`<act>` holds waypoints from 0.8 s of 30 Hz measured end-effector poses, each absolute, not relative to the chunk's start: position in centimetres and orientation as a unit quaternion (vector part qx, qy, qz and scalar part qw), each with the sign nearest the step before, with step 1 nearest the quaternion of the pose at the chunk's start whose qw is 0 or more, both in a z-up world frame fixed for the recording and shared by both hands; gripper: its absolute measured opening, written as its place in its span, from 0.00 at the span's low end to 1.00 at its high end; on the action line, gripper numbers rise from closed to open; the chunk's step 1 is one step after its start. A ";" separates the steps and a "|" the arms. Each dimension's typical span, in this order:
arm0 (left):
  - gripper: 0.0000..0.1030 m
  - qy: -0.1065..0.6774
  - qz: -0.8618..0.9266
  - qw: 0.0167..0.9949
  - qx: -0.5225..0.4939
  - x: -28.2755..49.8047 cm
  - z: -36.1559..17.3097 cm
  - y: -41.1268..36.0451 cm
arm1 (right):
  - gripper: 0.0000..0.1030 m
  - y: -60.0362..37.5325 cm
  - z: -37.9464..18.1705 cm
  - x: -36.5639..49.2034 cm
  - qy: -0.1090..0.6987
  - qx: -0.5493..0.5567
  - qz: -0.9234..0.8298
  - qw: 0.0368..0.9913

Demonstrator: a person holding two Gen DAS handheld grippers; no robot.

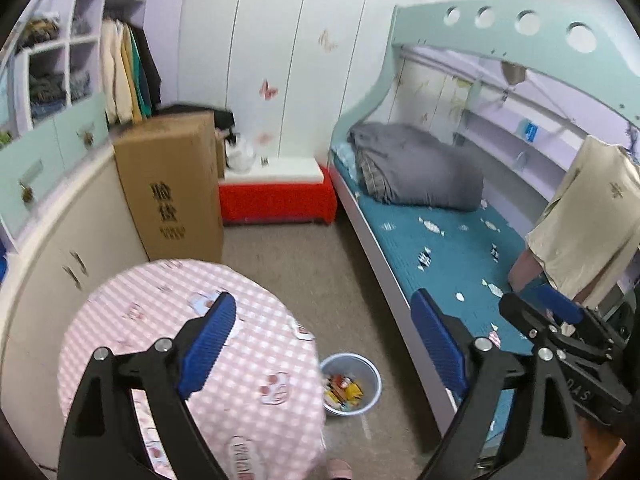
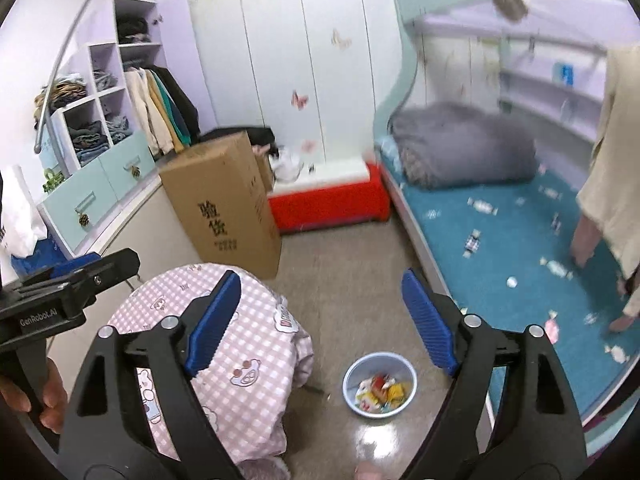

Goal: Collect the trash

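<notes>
A small light-blue trash bin (image 1: 351, 383) stands on the floor between the round table and the bed; it also shows in the right wrist view (image 2: 380, 384). It holds several colourful wrappers (image 2: 382, 394). My left gripper (image 1: 326, 344) is open and empty, held high above the table's right edge and the bin. My right gripper (image 2: 322, 316) is open and empty, high above the floor just left of the bin. The right gripper also shows at the right of the left wrist view (image 1: 560, 328), and the left gripper at the left of the right wrist view (image 2: 68, 280).
A round table with a pink checked cloth (image 1: 188, 360) stands at lower left. A tall cardboard box (image 1: 172, 188) and a red-and-white bench (image 1: 276, 196) stand behind it. A bunk bed with a teal sheet (image 1: 452, 252) and grey duvet (image 1: 416, 164) fills the right. Cabinets (image 1: 52, 240) line the left wall.
</notes>
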State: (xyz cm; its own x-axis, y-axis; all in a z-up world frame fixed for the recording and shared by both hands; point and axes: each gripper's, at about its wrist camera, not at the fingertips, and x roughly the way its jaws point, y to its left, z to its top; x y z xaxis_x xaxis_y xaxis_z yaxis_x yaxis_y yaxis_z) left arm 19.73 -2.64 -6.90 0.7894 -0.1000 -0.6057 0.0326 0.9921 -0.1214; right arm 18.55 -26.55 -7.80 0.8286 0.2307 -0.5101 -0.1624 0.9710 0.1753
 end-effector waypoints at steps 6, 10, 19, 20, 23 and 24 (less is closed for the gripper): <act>0.88 0.270 -0.044 0.962 -0.022 12.0 -4.3 -0.7 | 0.86 -24.0 -6.2 10.7 0.223 0.060 0.076 0.970; 0.90 0.246 -0.054 0.968 -0.017 7.8 -3.2 -0.1 | 0.88 -22.9 -5.8 6.8 0.207 0.055 0.067 0.974; 0.91 0.231 -0.052 0.972 -0.008 3.3 -2.6 -0.4 | 0.90 -22.8 -5.5 2.6 0.198 0.041 0.054 0.978; 0.91 0.225 -0.047 0.973 -0.005 2.9 -2.6 -0.7 | 0.90 -22.8 -5.6 2.3 0.197 0.037 0.054 0.978; 0.91 0.223 -0.043 0.974 -0.001 2.4 -2.7 -1.2 | 0.90 -23.2 -5.7 1.8 0.198 0.036 0.057 0.978; 0.91 0.223 -0.045 0.974 -0.001 2.2 -2.7 -1.4 | 0.90 -23.4 -5.7 1.7 0.196 0.040 0.058 0.978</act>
